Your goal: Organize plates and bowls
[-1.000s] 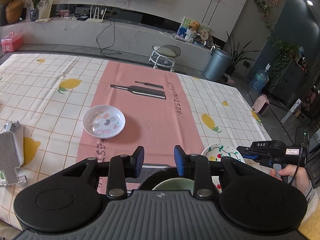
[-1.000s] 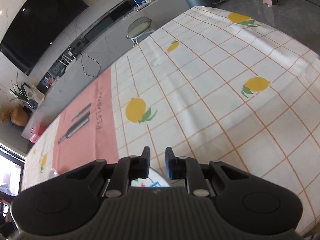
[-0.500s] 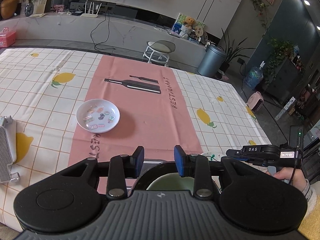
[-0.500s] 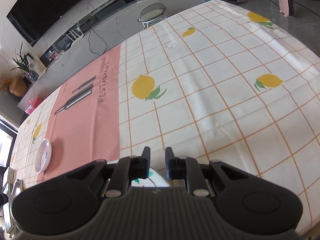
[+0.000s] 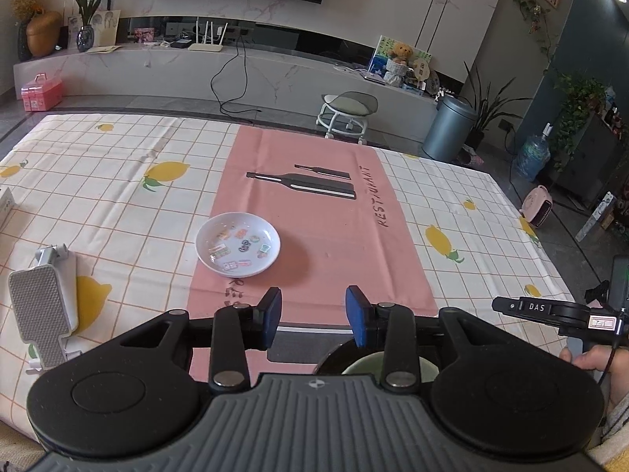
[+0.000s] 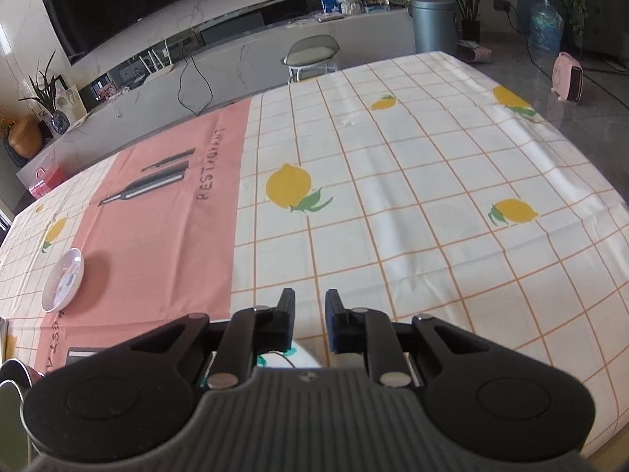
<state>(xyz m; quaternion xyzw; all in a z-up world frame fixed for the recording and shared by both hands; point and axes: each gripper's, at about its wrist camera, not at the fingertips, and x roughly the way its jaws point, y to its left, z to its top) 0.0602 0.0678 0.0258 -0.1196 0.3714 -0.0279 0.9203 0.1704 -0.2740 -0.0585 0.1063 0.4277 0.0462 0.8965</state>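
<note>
My left gripper (image 5: pixel 313 320) hovers over the near end of the pink runner. Its jaws are opening and nothing is between the blue pads. A black bowl (image 5: pixel 365 364) with a pale green inside sits just below its right finger, mostly hidden. A small white plate with colourful stickers (image 5: pixel 238 244) lies further out on the runner and also shows as the sticker plate (image 6: pixel 63 279). My right gripper (image 6: pixel 309 314) is nearly shut, and a white plate with green leaf pattern (image 6: pixel 293 356) sits low between its fingers, largely hidden. The right gripper (image 5: pixel 497 306) is held by a hand (image 5: pixel 593 358).
A grey-and-white mesh-faced device (image 5: pixel 43 314) lies at the left near edge. A dark flat rectangle (image 5: pixel 298 348) lies on the runner beside the bowl. The tablecloth's right edge (image 6: pixel 589 165) drops to the floor, where a pink heater (image 6: pixel 568 78) stands.
My left jaws have spread wider and the bowl now shows under the right finger. The right gripper has rolled towards level, with the leaf plate staying between its fingers and gone from its spot on the cloth.
</note>
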